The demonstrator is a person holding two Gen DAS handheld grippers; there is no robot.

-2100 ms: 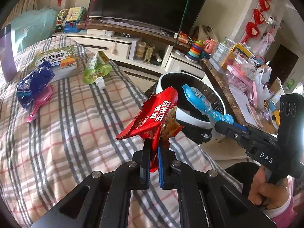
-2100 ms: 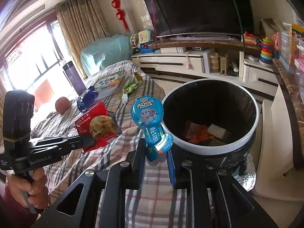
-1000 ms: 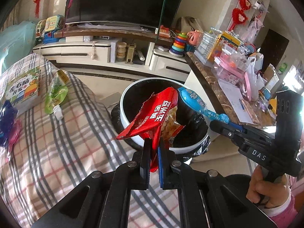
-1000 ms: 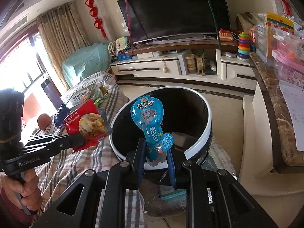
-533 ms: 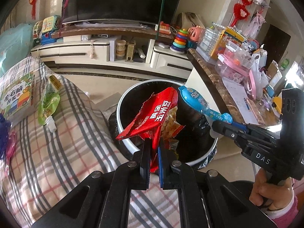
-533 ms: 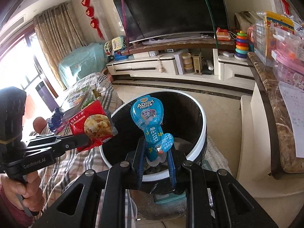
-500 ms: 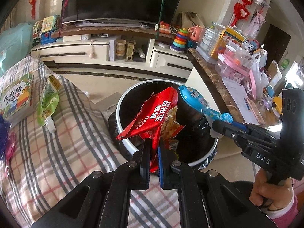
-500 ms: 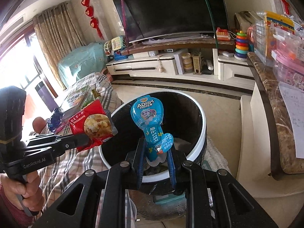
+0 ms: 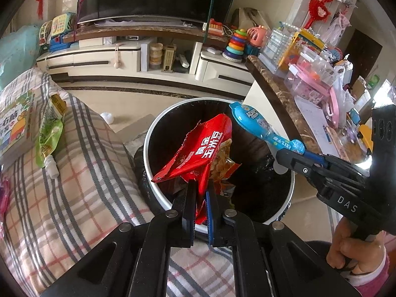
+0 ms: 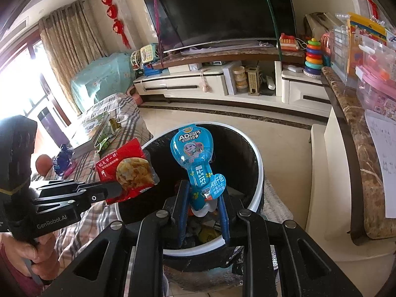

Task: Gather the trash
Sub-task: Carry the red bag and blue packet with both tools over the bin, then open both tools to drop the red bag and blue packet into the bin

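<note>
My left gripper point(image 9: 201, 188) is shut on a red snack bag point(image 9: 203, 148) and holds it over the near rim of the white trash bin point(image 9: 158, 198) with a black liner. My right gripper point(image 10: 201, 193) is shut on a blue spoon-shaped candy pack point(image 10: 194, 153) and holds it above the bin point(image 10: 258, 185). In the left wrist view the right gripper point(image 9: 292, 154) reaches in from the right with the blue pack point(image 9: 255, 123). In the right wrist view the left gripper point(image 10: 113, 189) comes from the left with the red bag point(image 10: 126, 170). Trash lies at the bin's bottom.
A plaid-covered surface point(image 9: 74, 185) lies left of the bin, with a green pouch point(image 9: 49, 133) and a book point(image 9: 14, 123) on it. A marble-topped counter point(image 9: 284, 94) with toy boxes stands to the right. A TV stand point(image 10: 222, 81) runs along the back.
Both grippers moved with their trash from beside the plaid surface to over the bin and came lower and closer to its opening. Both kept their hold.
</note>
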